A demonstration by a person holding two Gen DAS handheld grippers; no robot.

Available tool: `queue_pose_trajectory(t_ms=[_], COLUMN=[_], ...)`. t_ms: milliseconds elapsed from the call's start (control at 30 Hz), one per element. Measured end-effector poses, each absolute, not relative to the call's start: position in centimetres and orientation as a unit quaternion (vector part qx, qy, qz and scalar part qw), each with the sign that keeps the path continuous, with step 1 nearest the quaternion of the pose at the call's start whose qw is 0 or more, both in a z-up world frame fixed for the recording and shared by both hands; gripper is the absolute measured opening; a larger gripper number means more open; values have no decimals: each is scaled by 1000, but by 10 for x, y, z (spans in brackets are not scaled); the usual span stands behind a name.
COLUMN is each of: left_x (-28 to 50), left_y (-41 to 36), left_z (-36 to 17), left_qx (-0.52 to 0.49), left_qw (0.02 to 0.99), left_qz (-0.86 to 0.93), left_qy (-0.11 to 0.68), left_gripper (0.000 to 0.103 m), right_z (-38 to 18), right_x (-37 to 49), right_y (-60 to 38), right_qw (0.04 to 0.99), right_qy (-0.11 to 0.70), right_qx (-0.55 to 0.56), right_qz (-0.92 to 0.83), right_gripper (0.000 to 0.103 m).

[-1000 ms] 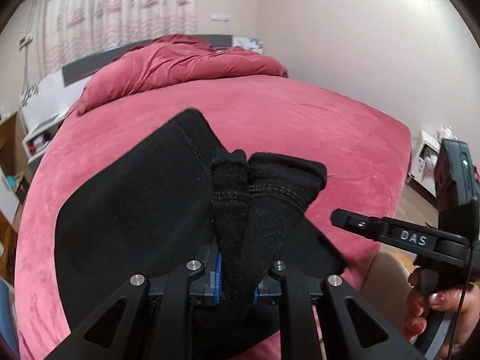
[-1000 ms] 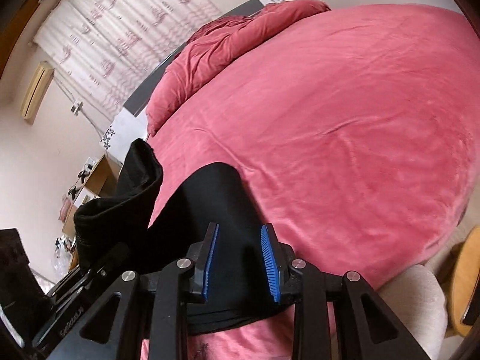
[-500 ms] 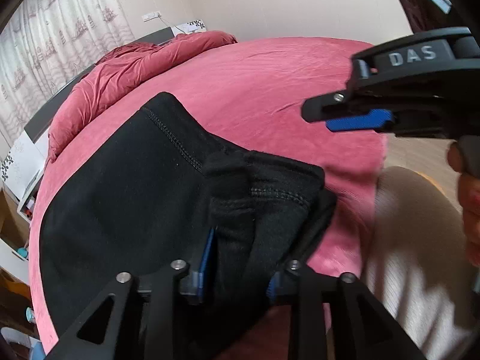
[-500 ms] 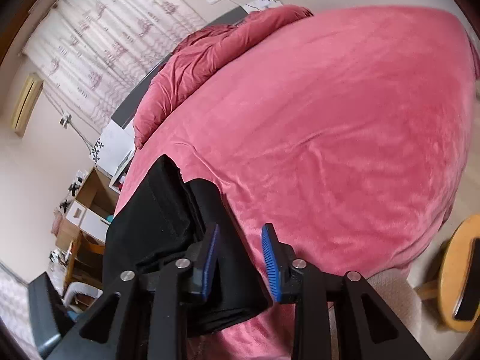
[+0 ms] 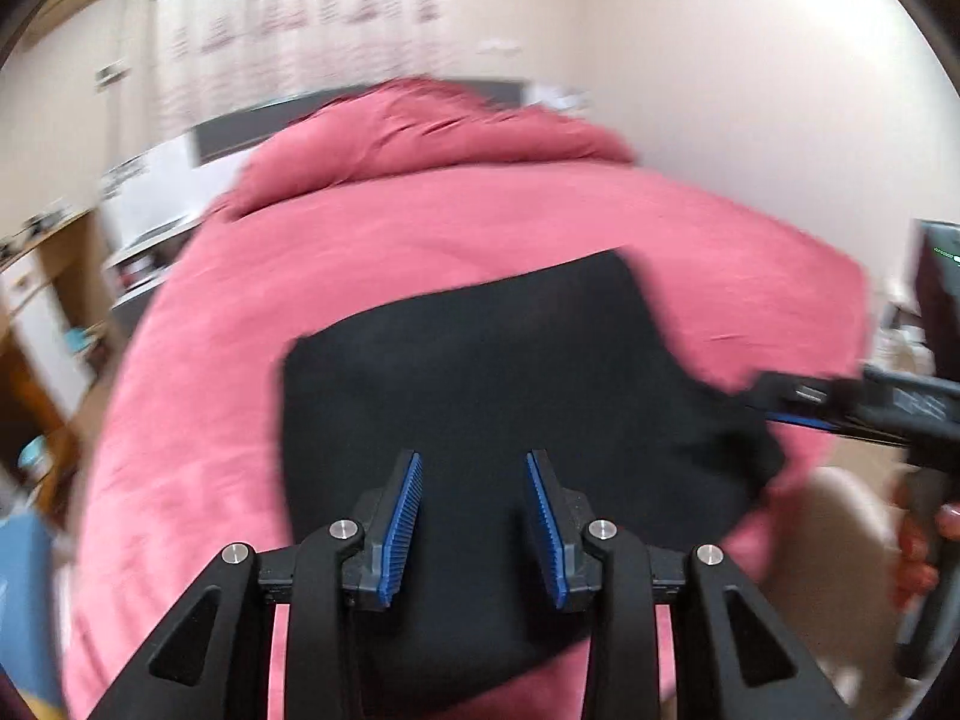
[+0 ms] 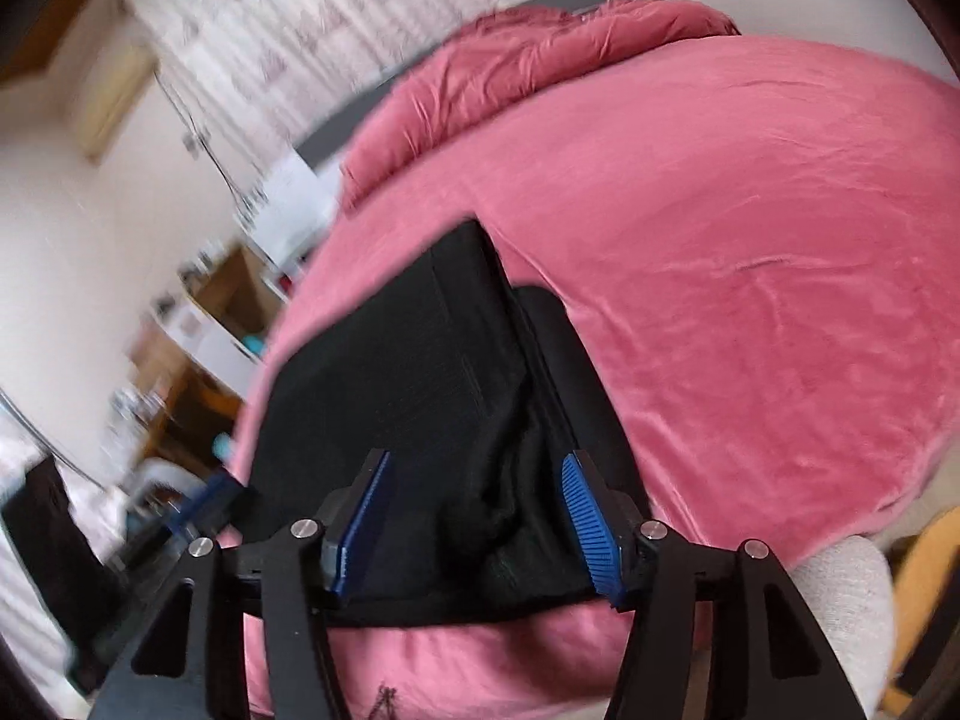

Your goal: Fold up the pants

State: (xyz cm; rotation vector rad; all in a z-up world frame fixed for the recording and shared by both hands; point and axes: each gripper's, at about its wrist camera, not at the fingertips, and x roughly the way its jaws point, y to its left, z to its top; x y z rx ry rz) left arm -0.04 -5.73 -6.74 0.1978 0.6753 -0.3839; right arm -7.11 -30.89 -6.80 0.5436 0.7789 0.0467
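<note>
The pants (image 5: 510, 384) lie folded into a compact black block on the pink bed (image 5: 420, 240), at the bed's near edge and well short of the heaped duvet (image 5: 432, 132) at its far end. Both claws are empty. The left gripper (image 5: 474, 528) hangs over the near part of the pants with its blue pads spread apart and only flat cloth showing between them; whether the tips touch the fabric I cannot tell. The right gripper (image 6: 477, 522) is spread wider, its pads straddling a bunched, rumpled ridge at the pants' near right edge without pinching it.

The placing reads as a fold just laid down: the block sits close to the bed's edge, within easy reach of the person, and both claws are open above it, probably because nothing needs carrying at this point. The right gripper, set over the one untidy spot, looks placed to tuck or press that ridge flat (my guess, not something shown).

The pants are plain black, matte and soft-looking, with a stitched seam running along the upper layer in the right view. The top layer sits slightly askew on the one below, leaving a narrow strip of the lower layer exposed on the side toward the open bed. Both views are motion-blurred, so finer detail is lost.
</note>
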Motion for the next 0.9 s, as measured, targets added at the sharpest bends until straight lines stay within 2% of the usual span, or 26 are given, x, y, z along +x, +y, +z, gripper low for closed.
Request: queue_pose_trajectory(t_ms=[33, 67, 100, 167, 367, 533, 567, 667, 800, 900], left_x=[4, 11, 16, 16, 8, 17, 16, 18, 33, 51], left_y=[-55, -51, -48, -42, -44, -48, -47, -41, -26, -28], left_z=[-74, -81, -87, -92, -85, -101, -99, -90, -74, -67], left_qx=[96, 93, 90, 82, 89, 112, 114, 95, 40, 44], left_qw=[920, 915, 912, 910, 914, 905, 905, 905, 911, 914], left_qz=[-169, -157, -150, -145, -157, -153, -155, -161, -161, -153], left_qy=[342, 359, 371, 379, 363, 381, 379, 383, 377, 374], left_gripper=[36, 36, 36, 36, 36, 36, 36, 36, 36, 36], right_z=[-73, -80, -85, -87, -69, -102, -100, -77, -34, -18], right_x=[-67, -64, -60, -60, -74, -75, -77, -81, -76, -46], right_y=[-305, -302, -298, -295, -312, -315, -316, -312, -304, -287], right_qw=[885, 881, 877, 876, 882, 854, 855, 880, 922, 925], right_qy=[392, 408, 425, 435, 401, 441, 436, 406, 338, 348], right_qx=[251, 240, 223, 208, 248, 277, 281, 244, 191, 148], right_qz=[16, 14, 13, 19, 7, -7, -8, -27, -9, 26], right_gripper=[52, 29, 20, 13, 12, 14, 17, 27, 27, 27])
